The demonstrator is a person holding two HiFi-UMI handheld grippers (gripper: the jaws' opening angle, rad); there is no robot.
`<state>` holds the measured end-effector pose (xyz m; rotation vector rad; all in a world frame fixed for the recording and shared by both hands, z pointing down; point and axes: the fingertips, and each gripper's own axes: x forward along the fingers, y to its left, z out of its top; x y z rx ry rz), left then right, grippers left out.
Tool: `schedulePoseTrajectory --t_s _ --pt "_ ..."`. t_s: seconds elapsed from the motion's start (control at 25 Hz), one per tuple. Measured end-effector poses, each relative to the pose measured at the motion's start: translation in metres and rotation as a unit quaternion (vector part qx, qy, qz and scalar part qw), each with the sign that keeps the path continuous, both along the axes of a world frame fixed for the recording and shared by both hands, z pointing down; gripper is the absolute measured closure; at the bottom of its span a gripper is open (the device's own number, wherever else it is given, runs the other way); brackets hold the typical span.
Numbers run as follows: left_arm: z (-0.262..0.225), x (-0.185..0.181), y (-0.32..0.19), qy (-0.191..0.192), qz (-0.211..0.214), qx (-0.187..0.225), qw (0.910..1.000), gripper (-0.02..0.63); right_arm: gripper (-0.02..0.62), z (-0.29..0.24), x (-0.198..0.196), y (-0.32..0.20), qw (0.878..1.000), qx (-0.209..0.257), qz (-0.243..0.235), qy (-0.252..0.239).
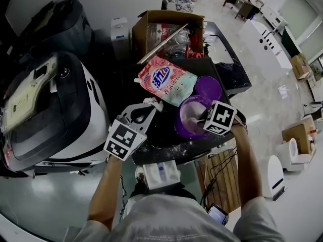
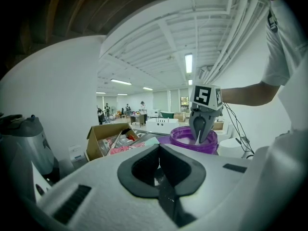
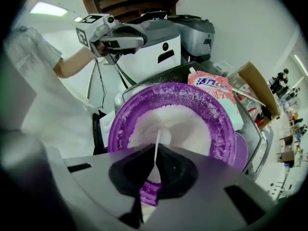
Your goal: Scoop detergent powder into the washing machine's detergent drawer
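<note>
Right gripper view: the right gripper [image 3: 155, 150] is clamped on the thin white handle of a scoop [image 3: 158, 137], whose bowl is dipped into the detergent powder [image 3: 185, 121] that fills a purple tub [image 3: 120, 117]. The grip sits high on the handle, seemingly so the bowl can go under the powder while the gripper itself clears the tub's rim.

Head view puts the tub on a dark desk [image 1: 166, 146] dusted with spilled grains. Its purple lid [image 1: 209, 87] lies just beside it, and a pink detergent bag [image 1: 166, 79] lies flat behind, both out of the scoop's way.

The left gripper [image 1: 143, 110] hangs above the desk's near-left part with its jaws together and nothing between them. It is apparently kept free, between the tub and the washing machine [image 1: 55, 110] that stands against the desk's left side. The detergent drawer itself cannot be picked out in any view.

By the look of it, this is the loading step: powder is being gathered and none has yet been carried across. The carry to the machine would call for a level scoop, since a thin handle held at one point could let a heaped load tip and spill.
</note>
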<state>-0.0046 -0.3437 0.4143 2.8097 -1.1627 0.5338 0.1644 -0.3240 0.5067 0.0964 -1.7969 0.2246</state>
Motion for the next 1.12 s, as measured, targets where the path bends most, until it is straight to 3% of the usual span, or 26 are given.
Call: schedulePoseTrajectory --t_s 0.24,0.48,0.68,0.92,1.12 --pt "0.002 0.004 0.000 0.003 0.005 -0.001 1.0000 0.597 0.584 -0.012 -0.002 0.006 0.996 -0.048 0.047 -0.061" --pt "0.002 0.009 0.001 0.013 0.010 -0.001 0.9999 0.597 0.584 -0.029 -0.004 0.001 0.978 -0.074 0.119 -0.156" --pt "0.002 0.010 0.002 0.016 0.013 -0.002 0.9998 0.597 0.584 -0.042 -0.004 -0.001 0.951 -0.095 0.171 -0.239" --pt "-0.002 0.015 0.003 0.018 0.020 0.000 0.9997 0.597 0.584 -0.054 0.006 -0.007 0.921 -0.065 0.240 -0.298" --pt "-0.004 0.022 0.006 0.027 0.028 -0.003 0.9992 0.597 0.584 -0.063 0.021 -0.012 0.882 -0.038 0.310 -0.353"
